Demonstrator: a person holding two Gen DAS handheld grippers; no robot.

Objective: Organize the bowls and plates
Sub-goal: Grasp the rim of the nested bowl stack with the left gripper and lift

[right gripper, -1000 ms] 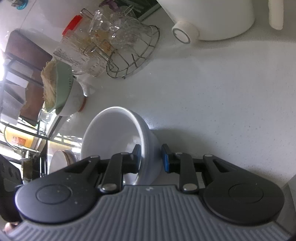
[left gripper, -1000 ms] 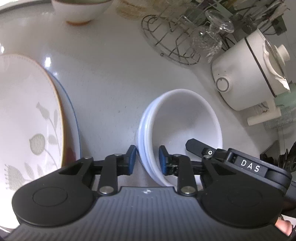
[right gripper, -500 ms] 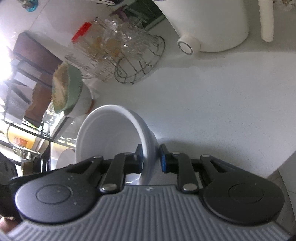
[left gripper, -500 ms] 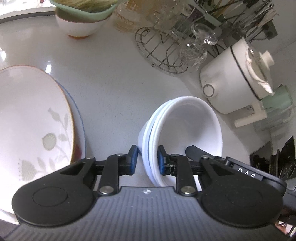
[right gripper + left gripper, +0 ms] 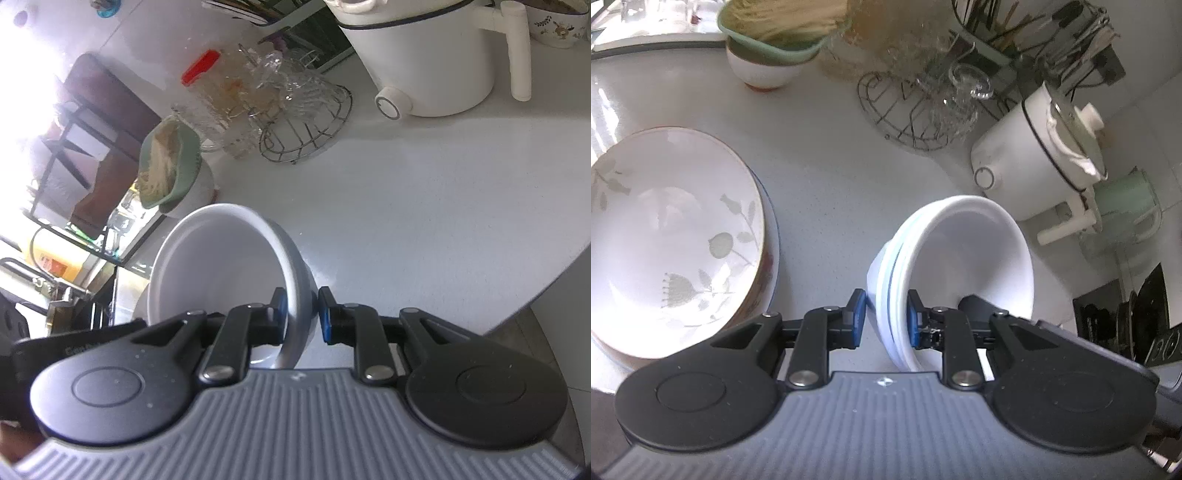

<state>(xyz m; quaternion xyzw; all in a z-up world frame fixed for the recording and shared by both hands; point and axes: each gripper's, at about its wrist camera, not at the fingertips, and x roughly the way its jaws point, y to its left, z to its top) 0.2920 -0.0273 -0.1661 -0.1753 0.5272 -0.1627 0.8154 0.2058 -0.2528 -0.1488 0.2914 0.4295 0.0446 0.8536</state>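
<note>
**A:** Left claw [image 5: 882, 315] is clamped on the near rim of the stack of white bowls [image 5: 960, 258], one pad outside, one inside. Right claw [image 5: 301, 314] is pinched on the opposite side of the same rim; in its view you can see the bowls [image 5: 221, 266] from the other side. So both are gripping, neither is open.

**B:** What changed though? Looks the same as a second ago to me.

**A:** Look at the background. The counter [image 5: 827, 177] has dropped away, the far stuff like the wire rack [image 5: 908, 107] and the white cooker [image 5: 1034, 162] has slid into fuller view, and the bowls are tipped with the opening facing away. I'd say the stack has come up off the counter and is being carried.

**B:** So the pick-up is done?

**A:** Seems so. The bowls hang between the two claws, right of the flowered plates [image 5: 672, 229] stacked at the left. My guess is they're headed to a spot with other dishes, but no telling where.
</note>
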